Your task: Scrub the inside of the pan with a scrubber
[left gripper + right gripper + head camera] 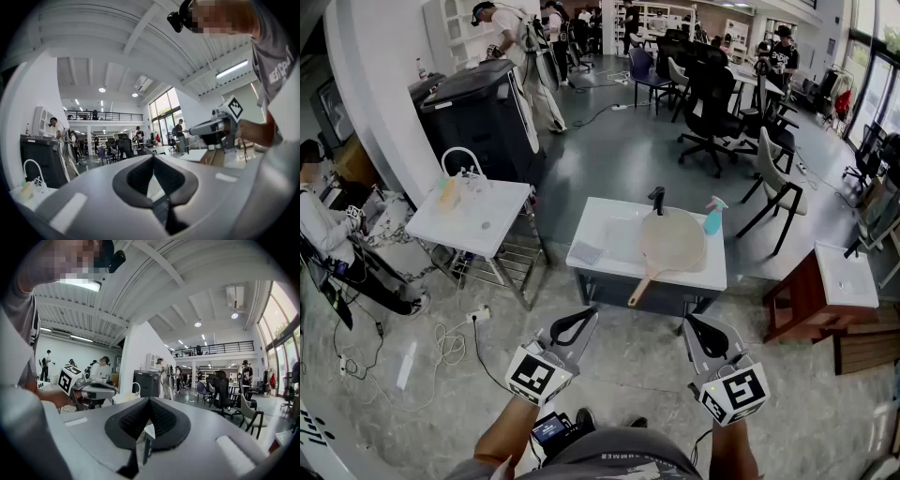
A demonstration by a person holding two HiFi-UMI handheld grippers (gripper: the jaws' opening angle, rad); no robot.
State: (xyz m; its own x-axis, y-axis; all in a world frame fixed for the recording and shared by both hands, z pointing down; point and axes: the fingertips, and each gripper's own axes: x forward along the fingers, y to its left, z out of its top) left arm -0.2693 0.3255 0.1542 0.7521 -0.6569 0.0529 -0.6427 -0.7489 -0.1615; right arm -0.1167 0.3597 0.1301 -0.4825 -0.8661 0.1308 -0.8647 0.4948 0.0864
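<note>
the left gripper (581,321) and the right gripper (696,326) are both clenched shut on nothing, and the round tan pan with a wooden handle (672,240) sits well ahead on the white table (607,228), its handle pointing back between them, nearer the right one.

Bright, even daylight floods in from the tall glass windows (283,333) right of my jaws; a long white ceiling strip light (79,284) glares above and left. Edges bow hard into black corners. My right gripper (149,401) looms soft, out of focus; the glossy grey floor (619,159) beyond gleams.
</note>
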